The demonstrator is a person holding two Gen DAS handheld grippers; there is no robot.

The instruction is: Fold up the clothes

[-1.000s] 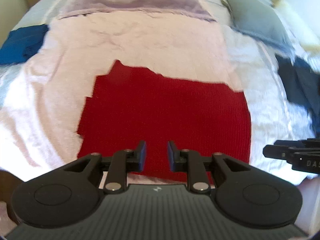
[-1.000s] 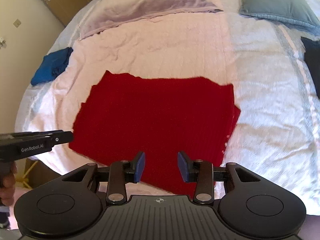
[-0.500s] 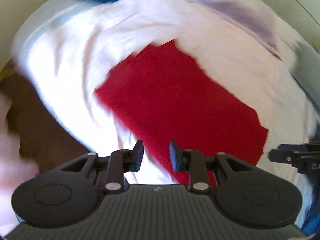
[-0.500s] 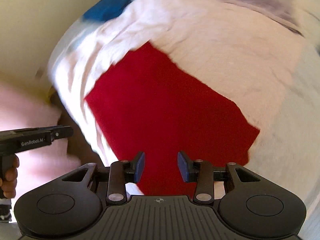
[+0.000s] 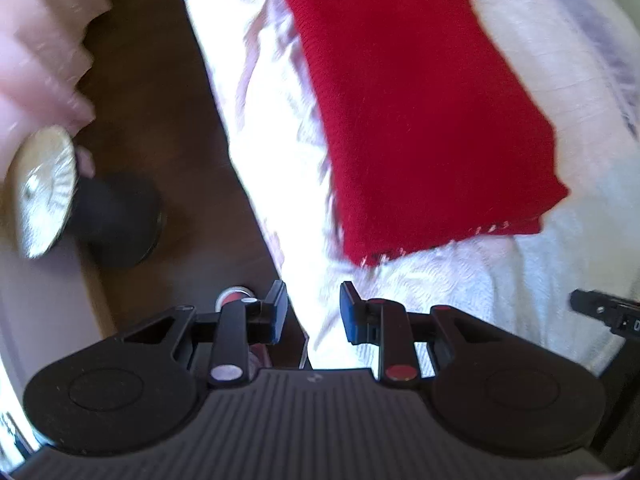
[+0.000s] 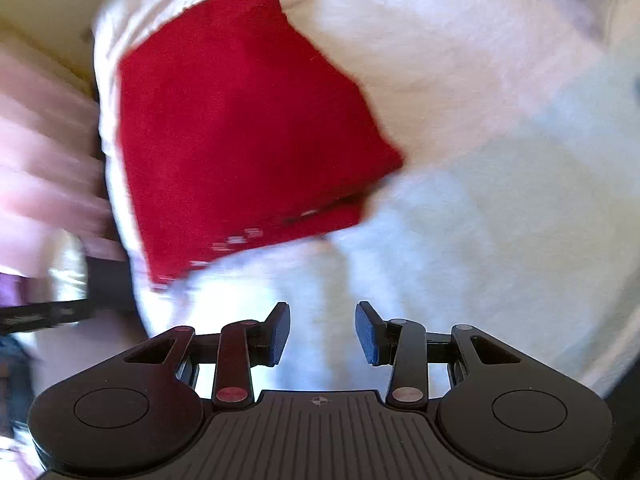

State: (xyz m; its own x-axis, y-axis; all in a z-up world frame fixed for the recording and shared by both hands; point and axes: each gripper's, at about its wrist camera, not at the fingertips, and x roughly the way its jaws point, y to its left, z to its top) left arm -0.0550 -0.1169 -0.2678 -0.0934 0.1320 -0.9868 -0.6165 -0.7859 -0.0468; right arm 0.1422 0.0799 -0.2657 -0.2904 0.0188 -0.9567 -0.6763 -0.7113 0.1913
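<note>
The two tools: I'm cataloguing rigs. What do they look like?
Both are black plastic: a ribbed base, two round discs and linkage arms with metal pivot pins. The left tool has black pads; the right tool has dark blue textured pads.

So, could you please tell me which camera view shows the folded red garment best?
The right wrist view: the red garment appears nearly whole, layered edges visible, though blurred. The left wrist view cuts it off at the frame's top, showing mainly its near stitched edge.

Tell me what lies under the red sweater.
The folded red sweater rests on the pale bedspread, which shows all around it. A lower red layer peeks out along its near edge. Whatever lies between the folds, or directly beneath, is covered. Neither gripper touches it.
</note>
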